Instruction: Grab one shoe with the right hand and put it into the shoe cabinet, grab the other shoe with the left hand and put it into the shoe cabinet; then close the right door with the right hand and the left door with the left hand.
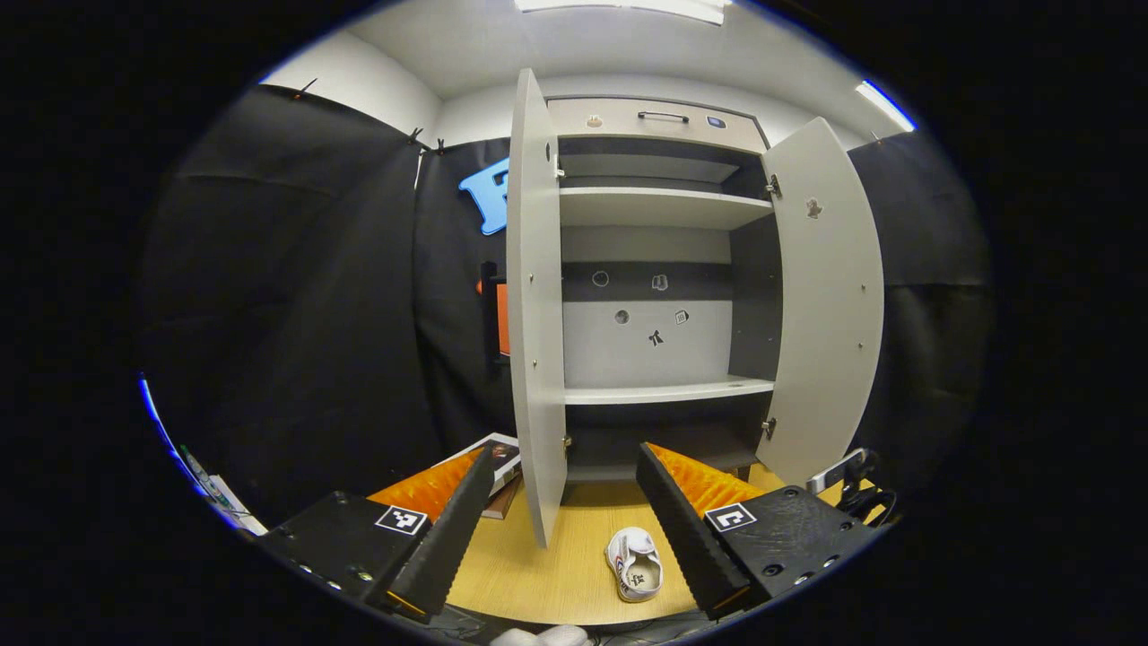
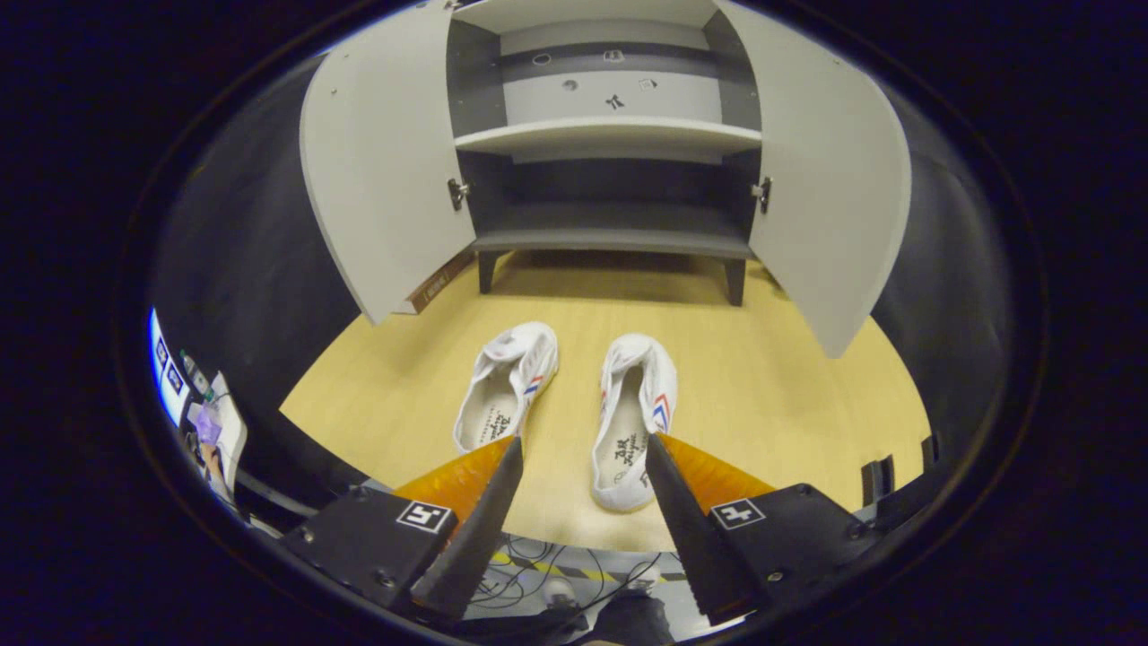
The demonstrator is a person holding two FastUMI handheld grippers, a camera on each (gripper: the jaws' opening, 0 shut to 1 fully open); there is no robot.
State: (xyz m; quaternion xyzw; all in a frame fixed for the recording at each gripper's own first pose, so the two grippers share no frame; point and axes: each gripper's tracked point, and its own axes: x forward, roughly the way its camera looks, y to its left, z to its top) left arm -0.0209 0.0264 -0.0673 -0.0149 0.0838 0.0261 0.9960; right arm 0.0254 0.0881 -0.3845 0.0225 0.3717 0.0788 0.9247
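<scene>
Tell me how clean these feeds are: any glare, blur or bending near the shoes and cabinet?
Left gripper view: ceiling lights glare along the top edge, the cabinet doors bow outward from fisheye distortion, and its bottom compartment sits in shadow. Right gripper view: both shoes, left and right, look sharp and evenly lit on the table, with no glare; the doors curve here too.

Both cabinet doors (image 2: 381,170) (image 2: 830,179) swung wide, bottom shelf (image 2: 614,235) bare and reachable between them. Two shoes (image 2: 507,386) (image 2: 632,417) lie mid-bench before the opening. Bench (image 2: 789,377) bare along its side edges.
</scene>
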